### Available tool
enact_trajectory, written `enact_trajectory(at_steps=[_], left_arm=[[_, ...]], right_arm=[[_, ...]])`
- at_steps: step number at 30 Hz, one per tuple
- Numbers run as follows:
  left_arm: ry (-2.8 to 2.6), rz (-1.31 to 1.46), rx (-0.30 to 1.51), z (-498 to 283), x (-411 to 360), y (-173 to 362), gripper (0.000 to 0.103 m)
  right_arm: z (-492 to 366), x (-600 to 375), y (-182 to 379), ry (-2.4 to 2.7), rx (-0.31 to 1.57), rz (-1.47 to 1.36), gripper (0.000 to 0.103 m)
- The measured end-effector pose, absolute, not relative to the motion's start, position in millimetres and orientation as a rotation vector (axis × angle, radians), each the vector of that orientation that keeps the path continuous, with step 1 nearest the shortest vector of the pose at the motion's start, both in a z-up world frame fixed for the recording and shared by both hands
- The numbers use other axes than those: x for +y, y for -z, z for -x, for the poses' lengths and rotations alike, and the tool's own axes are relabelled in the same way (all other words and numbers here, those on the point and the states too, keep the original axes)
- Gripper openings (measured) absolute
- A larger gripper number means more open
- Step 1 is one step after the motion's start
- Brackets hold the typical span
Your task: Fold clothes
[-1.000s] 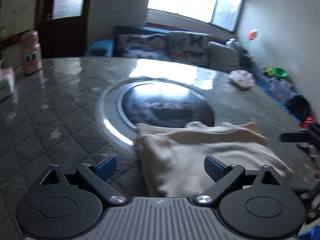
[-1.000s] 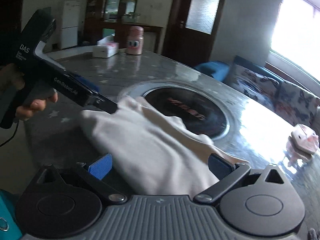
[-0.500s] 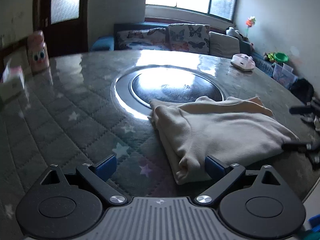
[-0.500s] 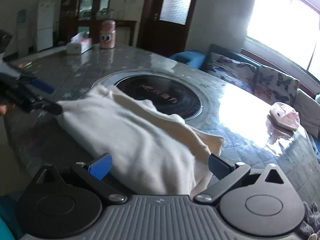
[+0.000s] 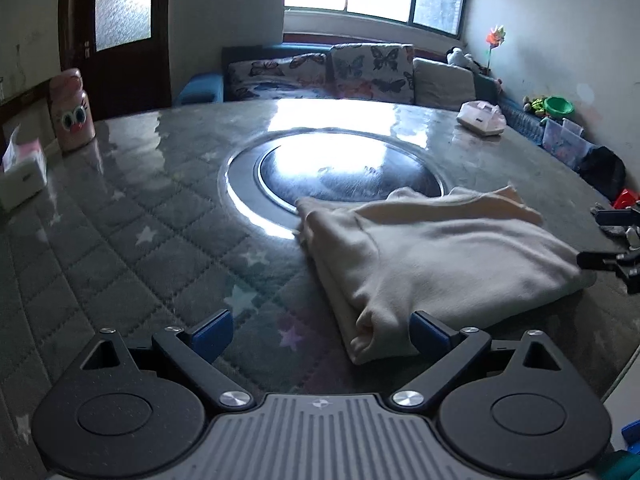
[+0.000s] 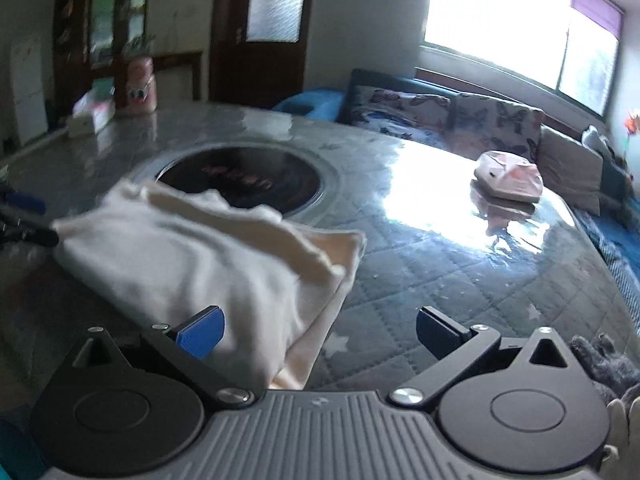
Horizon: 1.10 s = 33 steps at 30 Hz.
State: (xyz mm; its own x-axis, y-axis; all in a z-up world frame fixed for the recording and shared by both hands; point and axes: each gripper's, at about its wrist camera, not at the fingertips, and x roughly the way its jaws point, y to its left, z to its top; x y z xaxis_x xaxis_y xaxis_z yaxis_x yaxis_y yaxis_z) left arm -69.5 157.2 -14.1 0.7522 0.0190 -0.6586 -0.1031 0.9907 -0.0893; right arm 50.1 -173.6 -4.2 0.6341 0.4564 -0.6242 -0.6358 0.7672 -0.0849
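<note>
On the round table [image 5: 120,216] lies a folded cream cloth [image 5: 432,256], flat and partly over the edge of the dark glass circle [image 5: 348,172] in the middle. A second ago both tools were close over the cloth, and the left one was touching its edge. Now both have pulled back, and more of the table shows around the cloth.

The left gripper [image 5: 320,334] is wide open. It holds nothing. The near corner of the cloth sits just in front of its right blue finger [image 5: 426,330], and I cannot tell if they touch.

The right gripper [image 6: 320,330] is wide open too, with nothing held. Its left blue finger [image 6: 202,330] shows in front of the cloth's near end. The picture is blurry there, so I cannot tell if it touches.

From the left camera, the cloth's long side runs left to right, from the glass circle toward the right gripper's black fingers [image 5: 608,260] at its far end. The thick folded edge faces the left gripper.

A pink bottle with eyes [image 5: 72,110] and a white tissue box [image 5: 22,172] stand far off at the table's left rim. A pink thing [image 5: 480,119] rests far away, near the sofa [image 5: 344,72].
</note>
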Motion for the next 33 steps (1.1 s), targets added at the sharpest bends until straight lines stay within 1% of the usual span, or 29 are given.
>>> enact_trajectory(at_steps=[7,13,17,22,26,30,33], left_arm=[[-0.087,0.137,0.714,61,160,13,0.096],[-0.095,0.142,0.731,59,163,20,0.096],[-0.099,0.147,0.735,60,165,21,0.097],[-0.098,0.145,0.721,58,165,15,0.096],[-0.091,0.147,0.713,53,163,13,0.097],[-0.088,0.155,0.718,48,164,15,0.096],[-0.086,0.161,0.722,44,164,17,0.097]], right_arm=[[-68,-174,24,-0.561,0.675,0.332,0.103],[-65,-174,13,-0.563,0.640,0.305,0.103],[-72,-165,23,-0.532,0.663,0.365,0.103],[-79,-162,14,-0.547,0.645,0.341,0.103],[-90,-144,17,-0.586,0.633,0.364,0.103],[-110,-131,25,-0.542,0.662,0.391,0.103],[-117,-128,17,-0.546,0.649,0.352,0.103]])
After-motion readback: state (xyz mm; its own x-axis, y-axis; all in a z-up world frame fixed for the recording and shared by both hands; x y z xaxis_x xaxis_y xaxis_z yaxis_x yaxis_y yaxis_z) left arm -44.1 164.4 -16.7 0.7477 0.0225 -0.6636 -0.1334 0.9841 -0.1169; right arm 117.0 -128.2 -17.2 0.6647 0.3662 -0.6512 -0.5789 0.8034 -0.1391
